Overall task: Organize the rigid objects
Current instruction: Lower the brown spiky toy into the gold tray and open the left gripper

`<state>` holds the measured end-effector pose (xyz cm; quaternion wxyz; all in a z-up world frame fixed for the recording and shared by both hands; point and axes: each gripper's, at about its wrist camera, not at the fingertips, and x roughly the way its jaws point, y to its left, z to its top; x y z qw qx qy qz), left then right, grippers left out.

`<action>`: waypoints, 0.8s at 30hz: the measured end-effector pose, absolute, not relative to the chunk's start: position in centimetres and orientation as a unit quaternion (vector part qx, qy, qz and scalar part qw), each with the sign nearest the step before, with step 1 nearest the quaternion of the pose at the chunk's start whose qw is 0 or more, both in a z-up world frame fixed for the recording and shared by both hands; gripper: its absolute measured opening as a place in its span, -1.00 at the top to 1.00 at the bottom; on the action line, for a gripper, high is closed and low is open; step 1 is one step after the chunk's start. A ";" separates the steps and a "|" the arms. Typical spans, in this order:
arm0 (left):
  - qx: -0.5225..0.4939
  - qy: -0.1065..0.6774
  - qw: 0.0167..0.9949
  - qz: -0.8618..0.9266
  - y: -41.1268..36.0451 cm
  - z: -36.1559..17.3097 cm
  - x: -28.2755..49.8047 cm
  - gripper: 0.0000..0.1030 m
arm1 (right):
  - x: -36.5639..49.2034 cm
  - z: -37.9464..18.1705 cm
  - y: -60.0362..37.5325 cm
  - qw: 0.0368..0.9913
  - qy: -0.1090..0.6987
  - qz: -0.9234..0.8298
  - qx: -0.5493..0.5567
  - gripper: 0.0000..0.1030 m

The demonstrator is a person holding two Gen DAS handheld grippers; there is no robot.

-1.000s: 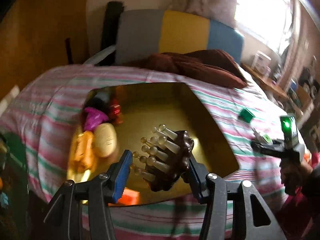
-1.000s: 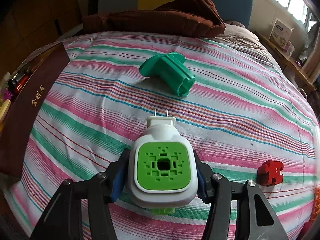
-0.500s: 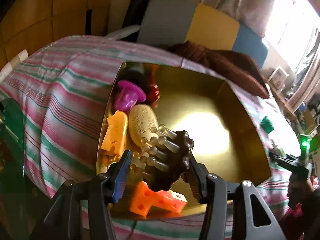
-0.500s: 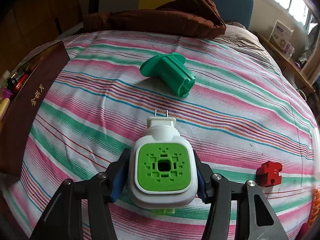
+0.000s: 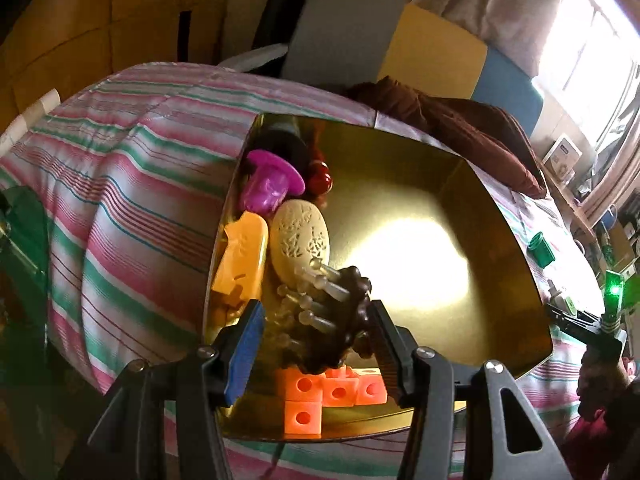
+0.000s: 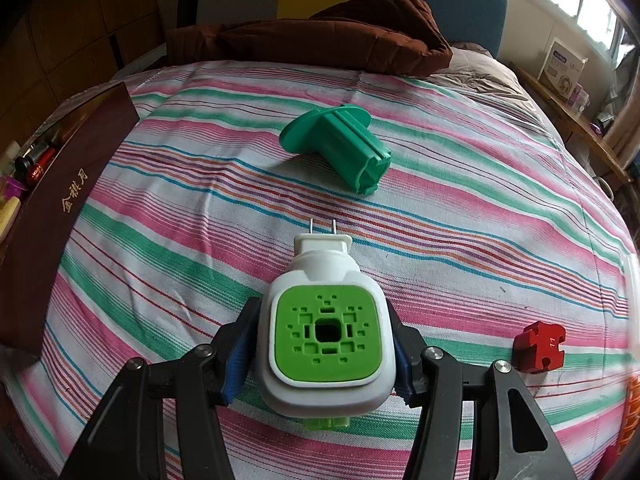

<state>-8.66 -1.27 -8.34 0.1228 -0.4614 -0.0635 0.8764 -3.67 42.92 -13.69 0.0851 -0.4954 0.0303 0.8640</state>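
Observation:
My left gripper (image 5: 316,320) is shut on a dark brown massage brush (image 5: 352,320) with clear pins, held low over the near left part of a gold-lined box (image 5: 504,240). Under it lies an orange block of cubes (image 5: 332,392). Along the box's left wall lie a cream oval (image 5: 300,236), an orange piece (image 5: 240,256), a magenta spool (image 5: 268,184) and a red ball (image 5: 320,178). My right gripper (image 6: 322,324) is shut on a white plug-in device (image 6: 324,264) with a green face, just above the striped bedsheet (image 6: 460,200).
A green spool (image 6: 340,148) lies on its side beyond the device. A red block (image 6: 540,346) sits at the near right. The box's maroon outer wall (image 6: 52,208) stands at the left. A brown quilt (image 6: 320,44) lies at the bed's far end.
My left gripper carried the brush down and to the box's near left side, rolling a little; the orange cube block came into view under it. The right gripper and device stayed still.

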 end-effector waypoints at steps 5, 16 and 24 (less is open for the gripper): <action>-0.448 -0.057 0.115 0.885 -1.5 -7.4 -8.0 -0.03 | -4.1 -13.5 42.9 0.095 0.042 0.852 -0.513 -0.12; -0.403 -0.039 0.107 0.908 -2.0 -4.7 -6.4 -0.03 | -3.6 -12.9 41.4 0.144 0.078 0.835 -0.525 -0.02; -0.386 -0.021 0.108 0.916 -1.7 -3.8 -5.2 -0.03 | -2.6 -12.3 38.5 0.111 0.123 0.842 -0.514 -0.02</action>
